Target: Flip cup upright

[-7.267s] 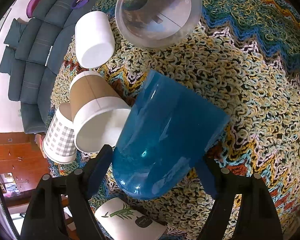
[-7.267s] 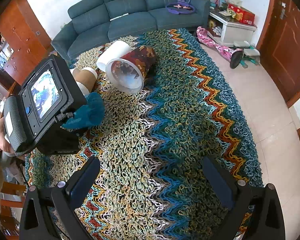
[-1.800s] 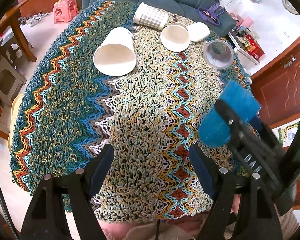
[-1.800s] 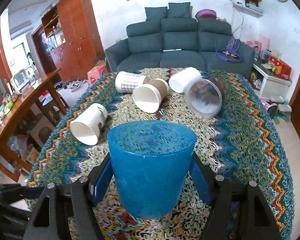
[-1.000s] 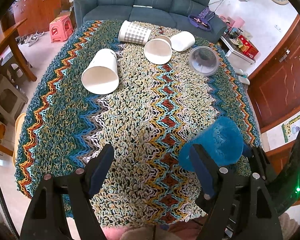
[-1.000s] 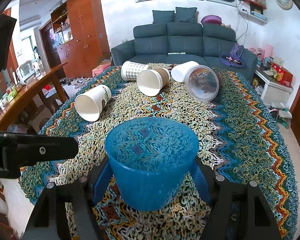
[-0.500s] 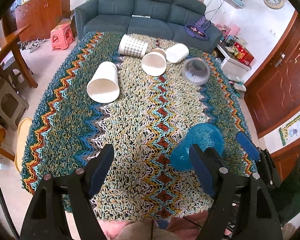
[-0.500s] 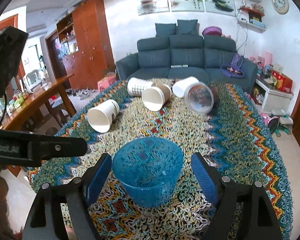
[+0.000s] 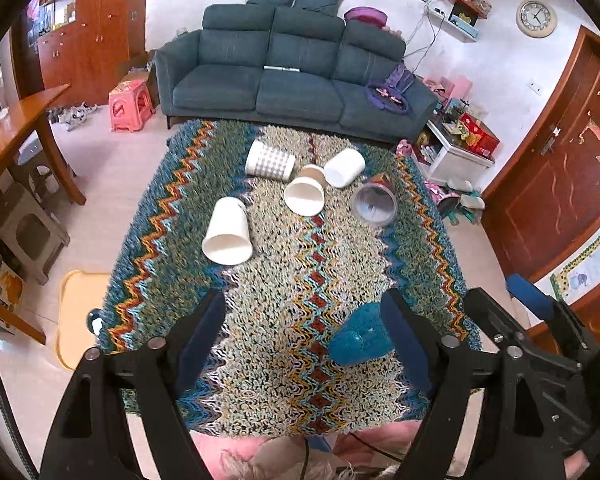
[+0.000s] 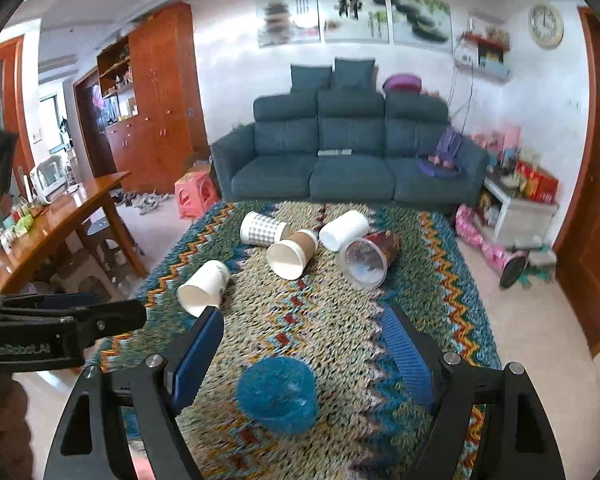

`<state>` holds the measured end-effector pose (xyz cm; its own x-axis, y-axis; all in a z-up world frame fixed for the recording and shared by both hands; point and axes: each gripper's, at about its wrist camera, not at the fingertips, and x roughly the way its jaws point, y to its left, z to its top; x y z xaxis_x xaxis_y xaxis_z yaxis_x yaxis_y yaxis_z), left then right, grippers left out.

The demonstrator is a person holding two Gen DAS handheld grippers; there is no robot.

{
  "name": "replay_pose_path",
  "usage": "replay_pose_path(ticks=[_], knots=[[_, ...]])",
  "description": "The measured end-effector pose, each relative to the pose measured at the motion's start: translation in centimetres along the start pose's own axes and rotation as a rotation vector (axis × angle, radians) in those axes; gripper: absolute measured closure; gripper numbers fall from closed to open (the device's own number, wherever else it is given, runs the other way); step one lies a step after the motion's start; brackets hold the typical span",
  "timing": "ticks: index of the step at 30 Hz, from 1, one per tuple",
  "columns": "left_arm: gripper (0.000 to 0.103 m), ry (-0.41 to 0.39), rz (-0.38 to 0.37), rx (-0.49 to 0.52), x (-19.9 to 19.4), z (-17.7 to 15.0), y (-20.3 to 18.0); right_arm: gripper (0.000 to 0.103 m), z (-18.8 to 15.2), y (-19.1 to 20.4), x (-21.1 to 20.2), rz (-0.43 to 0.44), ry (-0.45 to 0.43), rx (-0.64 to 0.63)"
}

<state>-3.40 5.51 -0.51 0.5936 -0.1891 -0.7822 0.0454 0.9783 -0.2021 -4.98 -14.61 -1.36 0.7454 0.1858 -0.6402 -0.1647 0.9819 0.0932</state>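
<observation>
Low in the right wrist frame, between our right gripper's (image 10: 302, 354) spread, empty fingers, the blue cup (image 10: 277, 394) stands upright, mouth up, on the zigzag cloth (image 10: 420, 280). Our left gripper (image 9: 304, 336) hangs released too, gripping nothing, with that cup just beside its right finger. Farther up the frame five cups lie tipped over: white cup (image 10: 202, 294), brown cup (image 10: 290, 258), clear cup (image 10: 366, 262), checked cup (image 10: 262, 228), and plain cup (image 10: 344, 230).

Left tool (image 9: 302, 336) with black angular frames, dark blue pads on its fingers (image 9: 199, 334), silver screws at the joints, right tool (image 10: 302, 354) alike, white "GenRobot.AI" lettering on black body at frame's left
</observation>
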Motion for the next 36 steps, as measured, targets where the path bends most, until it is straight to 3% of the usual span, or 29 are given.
replay_pose_path(ticks=[4,12,16,36], knots=[[0.019,-0.026,0.033,0.023,-1.5,0.8,-0.6,0.021,2.2,0.0,-1.7,-0.039,0.075,0.033],[0.019,-0.057,0.063,0.046,-2.7,2.3,-1.8,0.021,5.2,-0.5,-4.6,-0.128,0.117,0.087],[0.019,-0.038,0.064,0.043,-2.4,2.8,-2.1,0.021,6.1,-0.4,-5.6,-0.159,0.097,0.076],[0.019,0.015,0.060,0.045,-1.6,3.0,-2.5,0.021,7.3,-0.3,-4.5,-0.147,0.148,0.077]])
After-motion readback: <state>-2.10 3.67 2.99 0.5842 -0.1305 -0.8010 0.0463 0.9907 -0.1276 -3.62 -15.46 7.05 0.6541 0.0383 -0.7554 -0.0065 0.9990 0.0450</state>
